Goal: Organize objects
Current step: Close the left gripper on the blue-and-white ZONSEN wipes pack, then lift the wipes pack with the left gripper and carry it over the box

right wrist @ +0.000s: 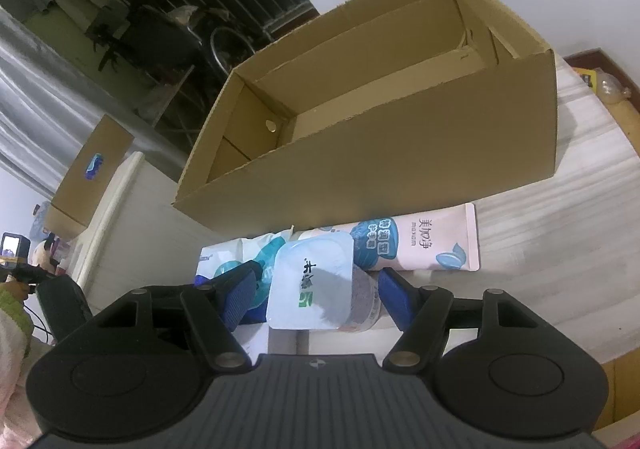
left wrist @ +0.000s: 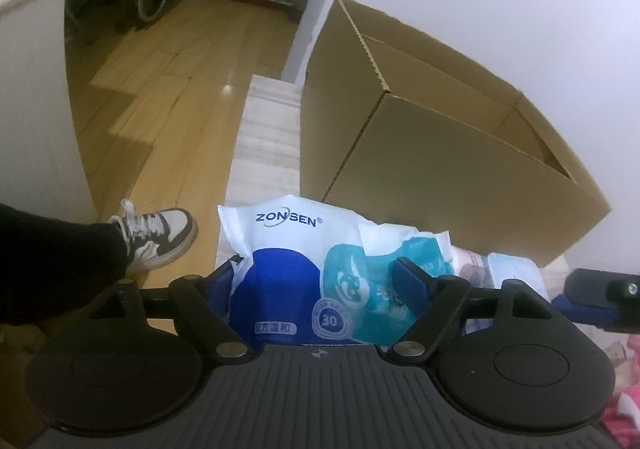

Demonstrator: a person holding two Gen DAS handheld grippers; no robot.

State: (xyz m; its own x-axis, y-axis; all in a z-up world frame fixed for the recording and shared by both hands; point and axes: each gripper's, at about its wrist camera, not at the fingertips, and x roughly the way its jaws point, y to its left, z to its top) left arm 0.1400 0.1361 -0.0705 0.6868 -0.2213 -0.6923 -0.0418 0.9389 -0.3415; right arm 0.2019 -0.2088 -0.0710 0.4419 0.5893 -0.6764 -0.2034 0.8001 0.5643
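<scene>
An open cardboard box [left wrist: 452, 153] stands on the pale table; it also shows in the right wrist view [right wrist: 400, 137], empty inside. In the left wrist view my left gripper [left wrist: 320, 269] has its blue pads on both sides of a white-and-blue ZONSEN wipes pack [left wrist: 288, 257], which lies in front of the box. In the right wrist view my right gripper [right wrist: 316, 289] stands open around a yogurt cup [right wrist: 312, 285] with a white foil lid, its pads a little apart from the cup. A pink hand-cream tube [right wrist: 424, 241] lies behind the cup. The wipes pack [right wrist: 236, 257] lies to its left.
The table [right wrist: 540, 249] ends at the left over a wood floor [left wrist: 160, 89], where a sneaker [left wrist: 156, 237] stands. The right gripper's finger [left wrist: 600, 293] shows at the right in the left wrist view. A smaller cardboard box [right wrist: 88, 177] sits on a white cabinet at left.
</scene>
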